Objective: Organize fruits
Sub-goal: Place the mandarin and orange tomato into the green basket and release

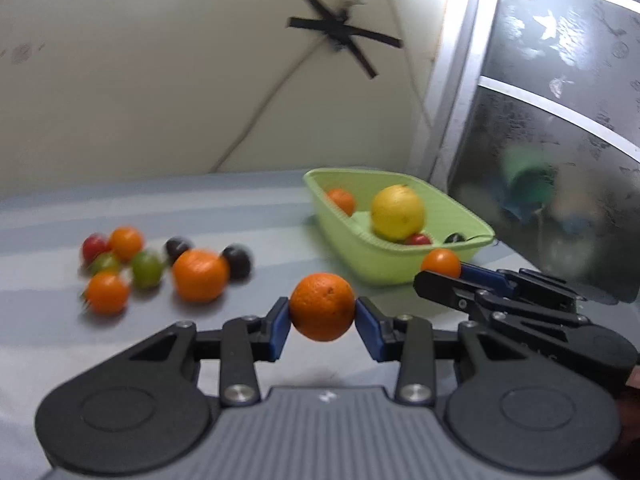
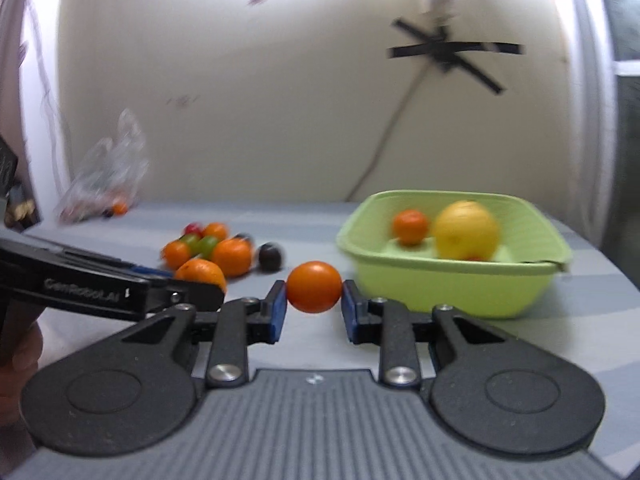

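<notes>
Both tongs are clenched: left gripper [image 1: 322, 307] grasps an orange [image 1: 322, 306], right gripper [image 2: 314, 287] a smaller orange fruit [image 2: 314, 286]. Carrying step; next, release both over the green basket [image 2: 452, 284].

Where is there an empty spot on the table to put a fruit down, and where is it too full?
Bare cloth lies between the loose fruit pile and the green basket, and in front of the pile, nearer the tongs. It is crowded in the pile itself. The basket already holds a yellow fruit and a few others.
</notes>
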Demonstrator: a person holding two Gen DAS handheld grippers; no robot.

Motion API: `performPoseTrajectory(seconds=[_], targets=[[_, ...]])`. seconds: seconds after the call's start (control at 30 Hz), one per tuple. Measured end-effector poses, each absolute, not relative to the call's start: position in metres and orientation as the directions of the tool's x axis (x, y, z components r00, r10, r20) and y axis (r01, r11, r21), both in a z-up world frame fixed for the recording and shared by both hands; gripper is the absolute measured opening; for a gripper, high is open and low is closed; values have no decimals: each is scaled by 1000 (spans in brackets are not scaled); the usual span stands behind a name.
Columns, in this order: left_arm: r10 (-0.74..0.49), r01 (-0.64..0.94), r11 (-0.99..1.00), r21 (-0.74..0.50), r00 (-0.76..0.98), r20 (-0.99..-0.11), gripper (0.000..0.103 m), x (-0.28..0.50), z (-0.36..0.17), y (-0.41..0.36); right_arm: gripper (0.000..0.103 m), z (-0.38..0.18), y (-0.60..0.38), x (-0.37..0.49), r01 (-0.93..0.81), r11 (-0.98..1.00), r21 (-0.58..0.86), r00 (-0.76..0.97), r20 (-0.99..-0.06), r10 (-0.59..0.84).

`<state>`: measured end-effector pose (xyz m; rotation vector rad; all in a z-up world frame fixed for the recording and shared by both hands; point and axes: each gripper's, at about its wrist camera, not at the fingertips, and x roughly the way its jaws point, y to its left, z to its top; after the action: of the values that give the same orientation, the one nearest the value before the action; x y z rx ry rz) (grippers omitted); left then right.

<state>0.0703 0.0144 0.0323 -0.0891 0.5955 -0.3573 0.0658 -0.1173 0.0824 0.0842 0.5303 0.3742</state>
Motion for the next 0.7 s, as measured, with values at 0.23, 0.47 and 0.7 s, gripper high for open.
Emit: performPoseTrajectory(seconds=[0.23, 0.47, 0.7], targets=[[-366, 359, 926, -115, 782, -504, 36, 98, 51, -27, 32, 86, -153, 70, -196, 961, 195, 880, -397, 260], [-353, 367, 927, -82, 777, -521, 36, 131, 46, -57, 32, 86, -173, 90, -127, 980, 151, 910, -375, 175], [-328, 339, 937, -83, 773, -544, 36, 142, 41, -71, 32, 81, -182, 96, -86, 983, 162, 916, -374, 142]])
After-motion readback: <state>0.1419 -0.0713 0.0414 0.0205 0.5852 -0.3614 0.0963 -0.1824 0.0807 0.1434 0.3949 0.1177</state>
